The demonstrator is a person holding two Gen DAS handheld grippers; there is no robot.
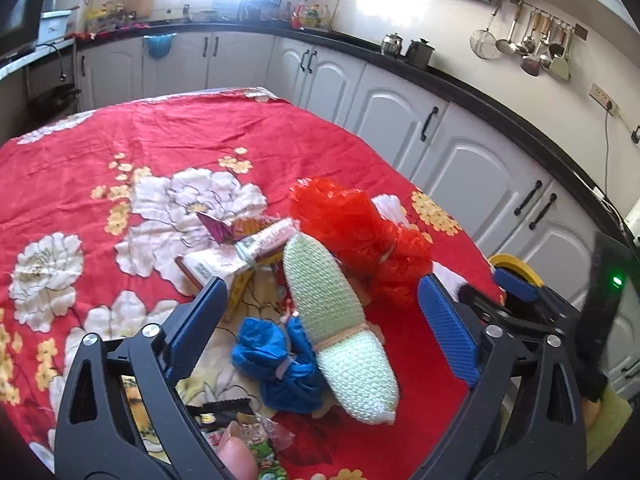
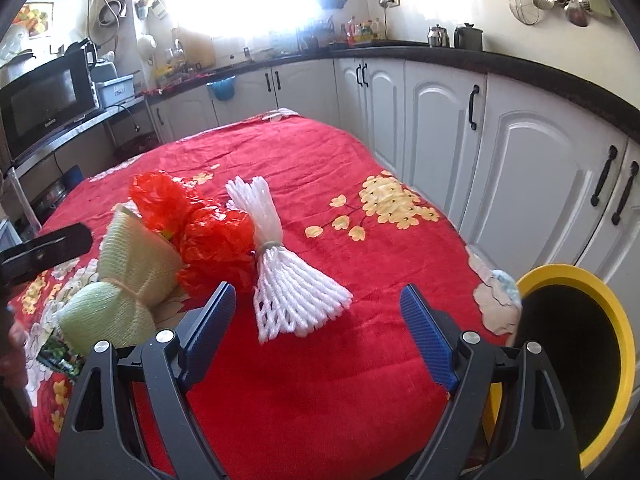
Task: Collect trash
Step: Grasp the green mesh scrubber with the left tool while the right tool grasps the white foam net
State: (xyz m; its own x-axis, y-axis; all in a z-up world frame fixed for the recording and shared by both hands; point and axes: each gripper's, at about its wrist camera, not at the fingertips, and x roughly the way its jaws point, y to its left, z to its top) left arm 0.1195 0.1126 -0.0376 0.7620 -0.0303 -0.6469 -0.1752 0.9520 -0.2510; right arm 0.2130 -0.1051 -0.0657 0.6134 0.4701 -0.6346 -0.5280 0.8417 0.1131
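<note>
Left wrist view shows my left gripper (image 1: 320,312) tilted down over a red floral tablecloth (image 1: 120,144), its ribbed blue pads spread wide with nothing pressed between them. Under the gap lies a pale green foam net roll (image 1: 336,312), knobbly and tied near one end, beside a crumpled blue plastic bag (image 1: 276,364), a crinkly red plastic bag (image 1: 356,224) and printed wrappers (image 1: 240,256). From the right wrist, my right gripper (image 2: 320,332) also stands wide and empty, angled down just before a white foam net bundle (image 2: 288,280) cinched at its middle. A yellow-rimmed bin (image 2: 580,280) sits at the table's right edge.
</note>
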